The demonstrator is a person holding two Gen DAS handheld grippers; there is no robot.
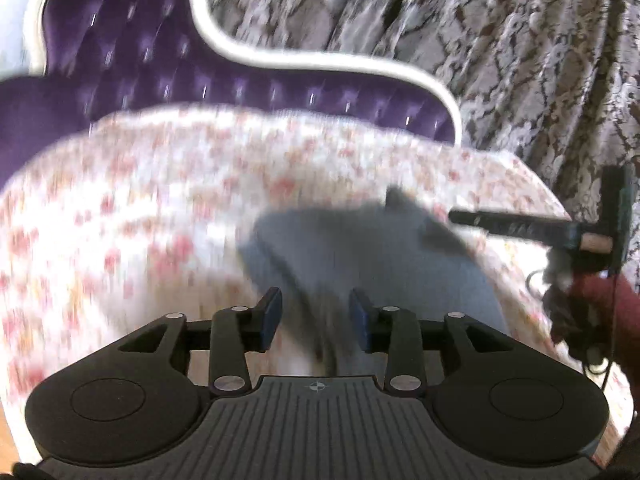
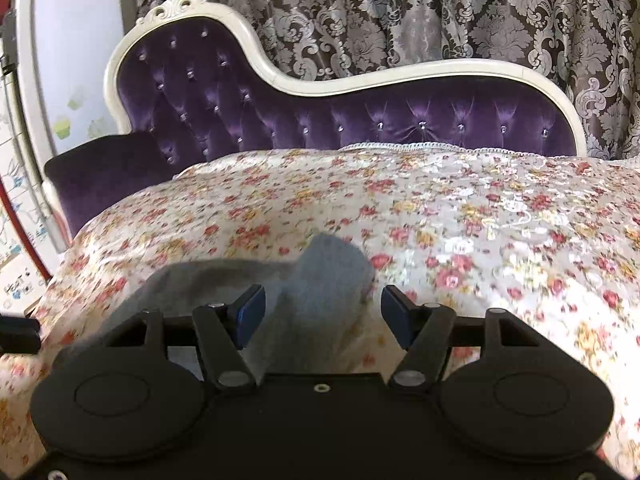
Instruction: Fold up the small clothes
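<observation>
Here the left gripper (image 1: 315, 318) has its jaws parted, with nothing pinched between the blue pads (image 1: 269, 322); the grey garment (image 1: 360, 256) lies just ahead of them on the flowered bedspread (image 1: 140, 208), its near edge running down into the gap, though motion blur hides whether cloth and pads touch. Beyond the garment, off to the jaws' right, the right gripper (image 1: 460, 216) shows only side-on. In the right wrist view that gripper (image 2: 323, 314) is spread wide, and a raised fold of the same grey garment (image 2: 320, 280) sits between the fingers, nearer the left pad (image 2: 248, 312). A purple tufted sofa back (image 2: 280, 120) stands far ahead.
</observation>
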